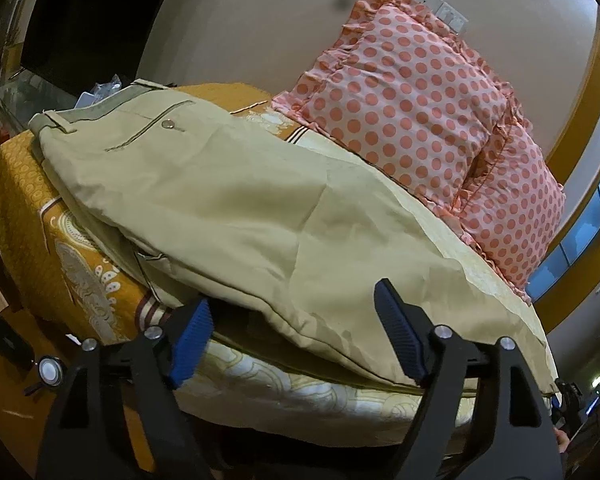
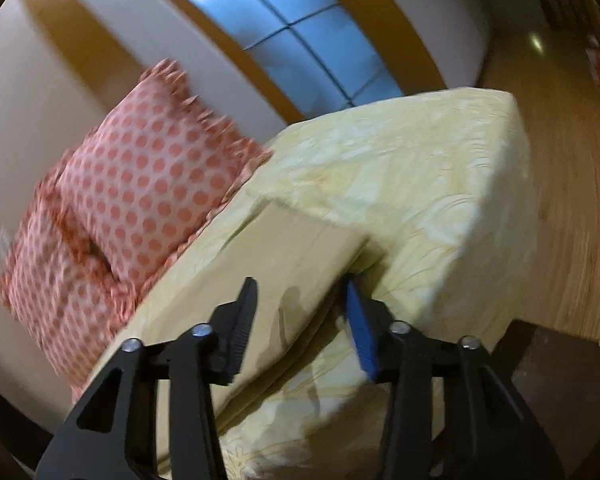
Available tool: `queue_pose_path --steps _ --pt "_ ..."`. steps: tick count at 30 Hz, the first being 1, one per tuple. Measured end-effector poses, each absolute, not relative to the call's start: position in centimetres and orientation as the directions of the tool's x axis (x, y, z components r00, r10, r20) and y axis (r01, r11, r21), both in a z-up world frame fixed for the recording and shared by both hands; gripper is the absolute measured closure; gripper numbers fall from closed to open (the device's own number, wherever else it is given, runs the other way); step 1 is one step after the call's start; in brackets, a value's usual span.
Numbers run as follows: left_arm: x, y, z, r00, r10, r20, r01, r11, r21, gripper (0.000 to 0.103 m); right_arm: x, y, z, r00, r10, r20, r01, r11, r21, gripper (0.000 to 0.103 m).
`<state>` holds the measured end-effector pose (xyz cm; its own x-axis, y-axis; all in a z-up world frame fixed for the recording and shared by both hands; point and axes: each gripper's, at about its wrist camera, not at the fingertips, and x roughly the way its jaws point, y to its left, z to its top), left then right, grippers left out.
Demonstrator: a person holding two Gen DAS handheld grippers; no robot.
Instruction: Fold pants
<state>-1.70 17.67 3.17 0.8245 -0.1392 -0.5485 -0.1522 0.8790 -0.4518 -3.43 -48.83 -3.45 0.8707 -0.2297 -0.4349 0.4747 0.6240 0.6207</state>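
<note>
Beige pants (image 1: 236, 208) lie flat along the bed, waistband and buttoned back pocket at the far left. My left gripper (image 1: 292, 312) is open, its fingers straddling the near edge of the pants at mid-leg. My right gripper (image 2: 300, 296) is open, its fingers on either side of the leg-cuff end of the pants (image 2: 296, 248). The right wrist view is motion-blurred. The far edge of my right gripper shows at the left wrist view's lower right (image 1: 572, 396).
The bed has a yellow patterned sheet (image 2: 420, 168) and an orange patterned cover (image 1: 32, 216) at the left end. Two pink polka-dot pillows (image 1: 412, 108) lean on the wall behind the pants. Wooden floor (image 2: 572, 200) lies past the bed's corner.
</note>
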Motion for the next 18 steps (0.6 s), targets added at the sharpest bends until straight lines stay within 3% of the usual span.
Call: queue_pose_path --steps 1,2,4,10,14,18 --pt "-1.7 17.6 3.1 0.826 -0.140 -0.545 -0.148 0.880 -0.451 0.023 -3.0 -48.5 -3.7 0.876 -0.209 -0.435 0.459 0.640 0.616 0.082" --pt "-1.8 17.6 3.1 0.828 -0.140 -0.542 -0.144 0.882 -0.448 0.022 -2.8 -48.2 -4.0 0.877 -0.216 -0.428 0.456 0.654 0.604 0.090" --pt "-1.9 17.6 3.1 0.832 -0.145 -0.536 -0.136 0.883 -0.449 0.021 -2.6 -47.7 -4.0 0.877 -0.248 -0.411 0.459 0.685 0.566 0.096" --pt "-3.3 19.4 3.9 0.860 -0.132 -0.492 -0.153 0.855 -0.495 0.017 -0.9 -45.1 1.2 0.940 -0.178 -0.292 0.315 0.784 0.536 0.099" --pt "-4.1 21.3 4.3 0.874 -0.032 -0.484 -0.233 0.848 -0.476 0.015 2.9 -37.5 7.1 0.981 0.073 -0.179 0.021 0.880 0.475 0.099" --pt "-4.1 22.7 4.2 0.874 -0.008 -0.486 -0.261 0.836 -0.483 0.015 6.7 -26.4 9.4 0.894 0.408 -0.183 -0.299 0.850 0.434 0.099"
